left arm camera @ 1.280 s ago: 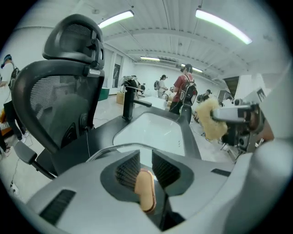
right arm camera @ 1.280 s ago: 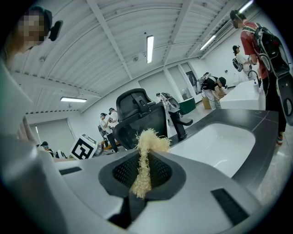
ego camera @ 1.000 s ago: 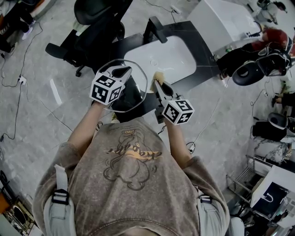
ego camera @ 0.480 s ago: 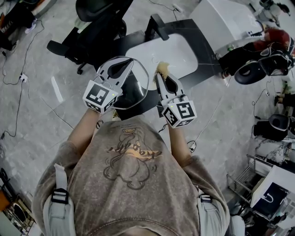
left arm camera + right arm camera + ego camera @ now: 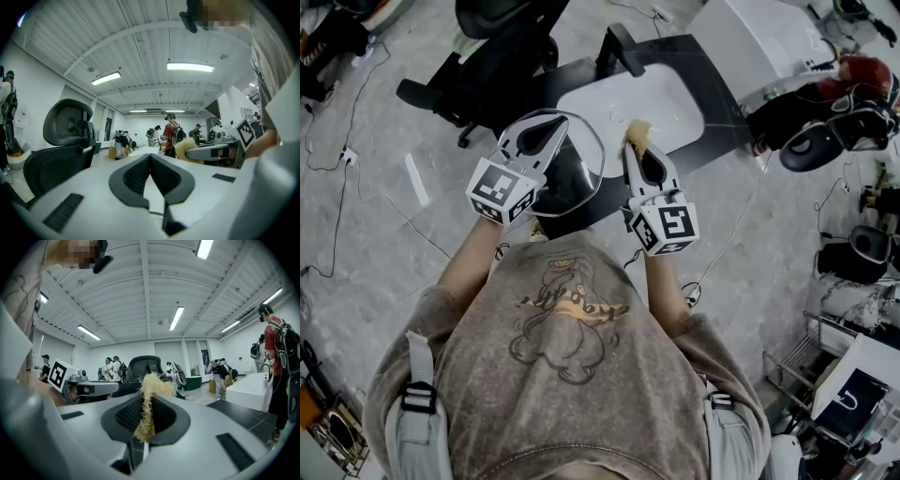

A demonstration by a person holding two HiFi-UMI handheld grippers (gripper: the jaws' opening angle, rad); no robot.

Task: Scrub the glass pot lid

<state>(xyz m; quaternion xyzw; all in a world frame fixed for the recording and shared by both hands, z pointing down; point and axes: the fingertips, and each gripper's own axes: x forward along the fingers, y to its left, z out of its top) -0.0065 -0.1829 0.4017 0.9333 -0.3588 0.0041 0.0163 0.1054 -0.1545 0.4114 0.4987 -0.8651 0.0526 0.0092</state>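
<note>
The round glass pot lid (image 5: 579, 178) with its metal rim is held roughly flat in front of the person, over the near edge of the dark counter. My left gripper (image 5: 555, 122) is shut on the lid near its rim. In the left gripper view its jaws (image 5: 150, 157) are pressed together and the glass hardly shows. My right gripper (image 5: 632, 148) is shut on a pale yellow fibrous scrubber (image 5: 637, 131), whose tuft (image 5: 151, 385) sticks out past the jaw tips. The scrubber is just right of the lid's rim; I cannot tell whether they touch.
A white sink basin (image 5: 661, 89) is set in a dark counter (image 5: 712, 141), with a black faucet (image 5: 614, 47) at its far side. A black office chair (image 5: 492, 56) stands to the left. Cables lie on the grey floor, and several people stand further off.
Both grippers have risen and rolled, and they sit further up the head view towards the sink. The lid came up with the left gripper and the scrubber with the right.
</note>
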